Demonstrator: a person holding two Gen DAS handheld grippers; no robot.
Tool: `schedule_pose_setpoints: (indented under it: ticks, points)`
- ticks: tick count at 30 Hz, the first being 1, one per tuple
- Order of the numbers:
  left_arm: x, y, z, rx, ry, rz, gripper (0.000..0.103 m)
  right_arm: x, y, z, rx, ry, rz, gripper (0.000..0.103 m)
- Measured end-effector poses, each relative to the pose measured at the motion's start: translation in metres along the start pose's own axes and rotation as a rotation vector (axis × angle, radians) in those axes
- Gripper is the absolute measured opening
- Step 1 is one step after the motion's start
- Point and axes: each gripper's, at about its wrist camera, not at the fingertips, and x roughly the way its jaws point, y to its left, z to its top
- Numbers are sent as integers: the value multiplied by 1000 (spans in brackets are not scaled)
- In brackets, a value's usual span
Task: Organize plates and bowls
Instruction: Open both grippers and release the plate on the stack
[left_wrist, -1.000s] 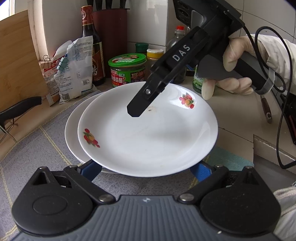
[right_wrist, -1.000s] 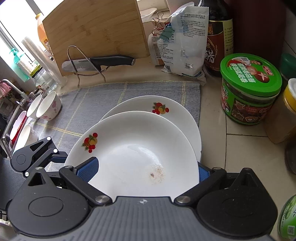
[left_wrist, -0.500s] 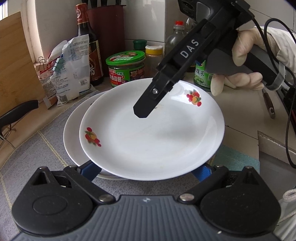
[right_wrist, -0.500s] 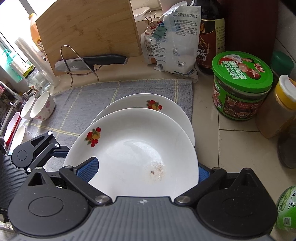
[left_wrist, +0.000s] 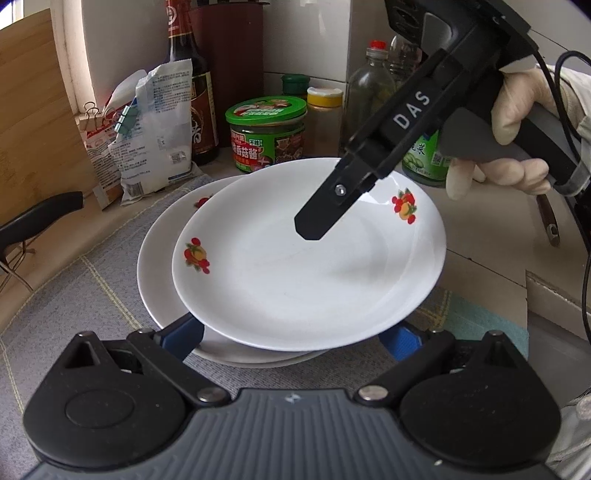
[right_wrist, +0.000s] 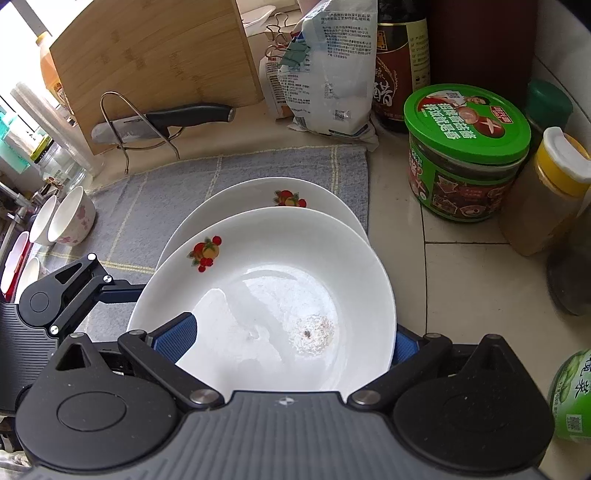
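A white plate with fruit prints (left_wrist: 306, 266) is held tilted above a second matching plate (left_wrist: 159, 258) that lies on the grey cloth (left_wrist: 74, 302). The right gripper (left_wrist: 317, 225) grips the upper plate's far rim; one finger lies over its inside. In the right wrist view the upper plate (right_wrist: 266, 295) fills the space between the blue pads (right_wrist: 177, 336), with the lower plate (right_wrist: 258, 195) behind it. My left gripper (left_wrist: 291, 338) stands wide open at the plate's near edge, its blue pads (left_wrist: 183, 334) partly under it.
Jars and bottles stand at the back: a green-lidded jar (right_wrist: 465, 151), a yellow-capped jar (right_wrist: 546, 192), a soy bottle (left_wrist: 188, 81) and a bag (right_wrist: 328, 66). A knife on a wire stand (right_wrist: 166, 122) and a cutting board (right_wrist: 155, 51) are at the left. Small bowls (right_wrist: 70, 218) sit far left.
The upper plate has risen and tilted, held by the right gripper, and now stands clearly off the lower plate. Both grippers moved slightly closer to the jars.
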Motion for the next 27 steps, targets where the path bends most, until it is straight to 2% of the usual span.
schedule_pose_setpoints:
  ticks: [7, 12, 18, 22, 27]
  points:
    - [1, 2, 0, -3, -10, 23, 100, -1, 1, -2, 2, 13, -6, 103]
    - [-8, -4, -5, 32, -36, 42, 101, 0, 6, -3, -12, 15, 3, 103]
    - [-28, -6, -6, 8, -102, 87, 102, 4, 15, -5, -48, 14, -49, 103]
    - [-38, -6, -8, -15, -128, 115, 102, 9, 21, -4, -71, 19, -90, 103]
    - [-51, -9, -14, -34, -146, 155, 102, 1, 31, -4, -125, -14, -123, 103]
